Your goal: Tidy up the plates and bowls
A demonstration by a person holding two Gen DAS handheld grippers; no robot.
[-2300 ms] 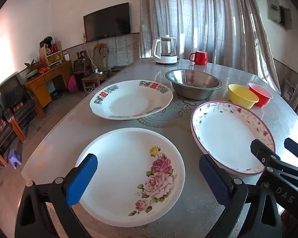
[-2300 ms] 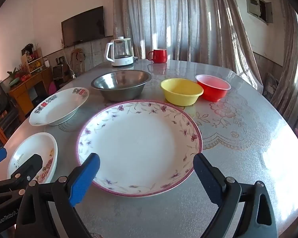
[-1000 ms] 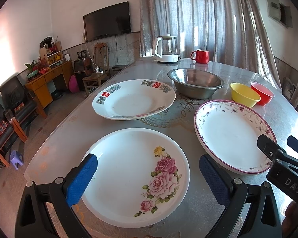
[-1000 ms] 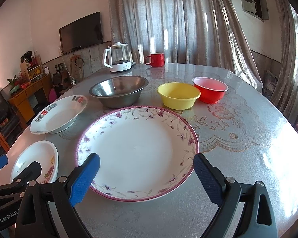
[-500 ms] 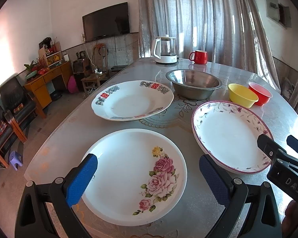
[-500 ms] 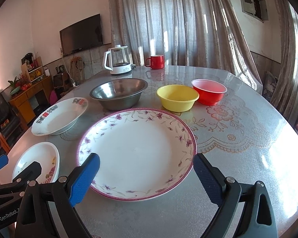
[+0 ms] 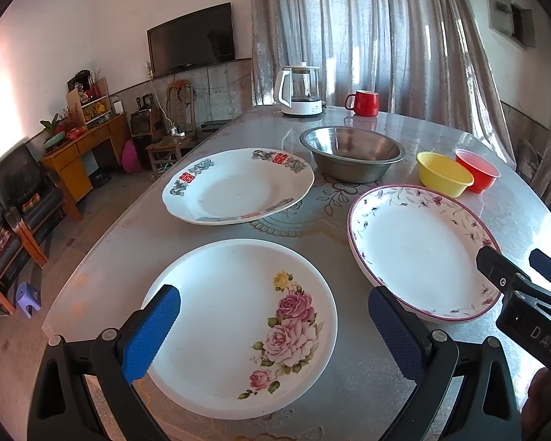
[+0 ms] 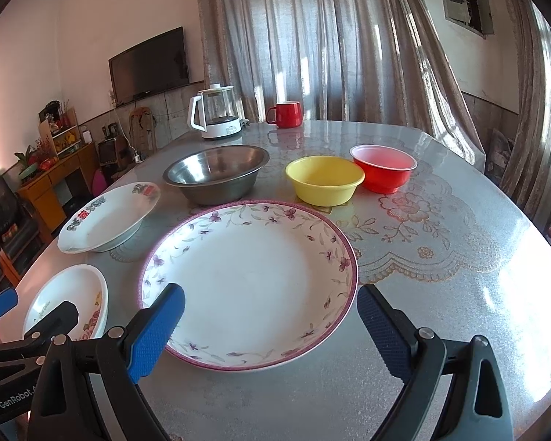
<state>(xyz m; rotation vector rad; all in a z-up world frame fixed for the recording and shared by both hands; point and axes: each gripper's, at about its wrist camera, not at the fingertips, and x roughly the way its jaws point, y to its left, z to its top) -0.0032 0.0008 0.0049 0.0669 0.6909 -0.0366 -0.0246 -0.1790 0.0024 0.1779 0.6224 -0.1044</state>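
Note:
Three plates lie on the table: a white rose-patterned plate (image 7: 238, 323) nearest me, a plate with red characters on its rim (image 7: 235, 187) behind it, and a large purple-rimmed floral plate (image 8: 249, 279) to the right. Behind them stand a steel bowl (image 8: 216, 172), a yellow bowl (image 8: 325, 180) and a red bowl (image 8: 384, 169). My left gripper (image 7: 275, 334) hovers open over the near part of the rose plate. Over the near edge of the purple-rimmed plate, my right gripper (image 8: 272, 330) is open too. Neither holds anything.
A white electric kettle (image 8: 216, 115) and a red mug (image 8: 284, 114) stand at the table's far side. The table (image 8: 440, 257) has a patterned cover and drops off at left towards chairs and a wooden cabinet (image 7: 80, 147). Curtains hang behind.
Both grippers have drifted only slightly over their plates, staying open. No plate or bowl has moved.

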